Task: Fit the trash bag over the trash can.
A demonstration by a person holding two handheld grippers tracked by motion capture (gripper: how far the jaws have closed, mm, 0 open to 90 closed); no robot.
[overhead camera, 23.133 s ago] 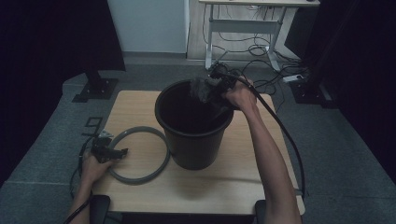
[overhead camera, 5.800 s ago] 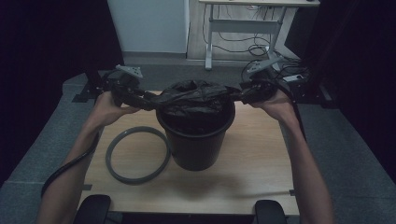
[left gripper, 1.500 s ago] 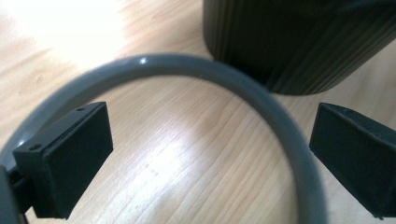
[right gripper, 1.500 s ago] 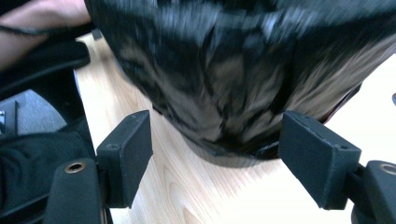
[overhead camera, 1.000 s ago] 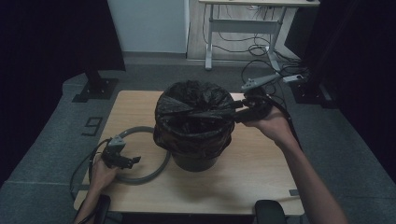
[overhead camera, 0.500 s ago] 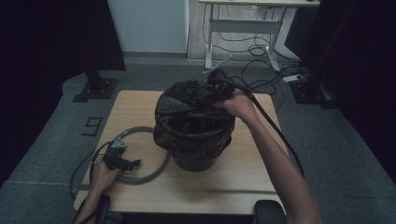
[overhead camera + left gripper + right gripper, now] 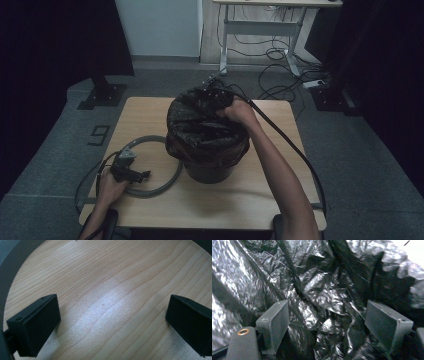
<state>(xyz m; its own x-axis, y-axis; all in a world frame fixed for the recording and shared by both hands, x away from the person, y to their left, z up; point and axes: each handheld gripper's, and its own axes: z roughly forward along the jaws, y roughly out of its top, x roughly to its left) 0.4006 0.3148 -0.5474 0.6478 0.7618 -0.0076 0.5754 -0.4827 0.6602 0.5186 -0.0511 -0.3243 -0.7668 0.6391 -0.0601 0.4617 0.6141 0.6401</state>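
A black bucket (image 7: 210,172) stands mid-table with a crumpled black bag (image 7: 205,132) pulled over its mouth and hanging down its sides. My right gripper (image 7: 212,94) sits over the bag's far rim. Its jaws have just been opening, and in the right gripper view (image 7: 327,320) they stand apart with folds of the bag (image 7: 322,295) between them, not pinched. A grey ring (image 7: 150,139) lies flat left of the bucket. My left gripper (image 7: 140,175) rests inside the ring, open, with bare wood between its jaws (image 7: 112,312) and the ring's arc (image 7: 15,262) beside it.
The wooden table (image 7: 145,115) has bare room in front of and behind the ring. The right gripper's cable (image 7: 290,145) trails across the table's right side. A desk frame (image 7: 225,40) and floor cables (image 7: 280,75) lie beyond the far edge.
My right hand has swung from the bucket's right side in over the far rim of the bag. The left hand has stayed in the ring.
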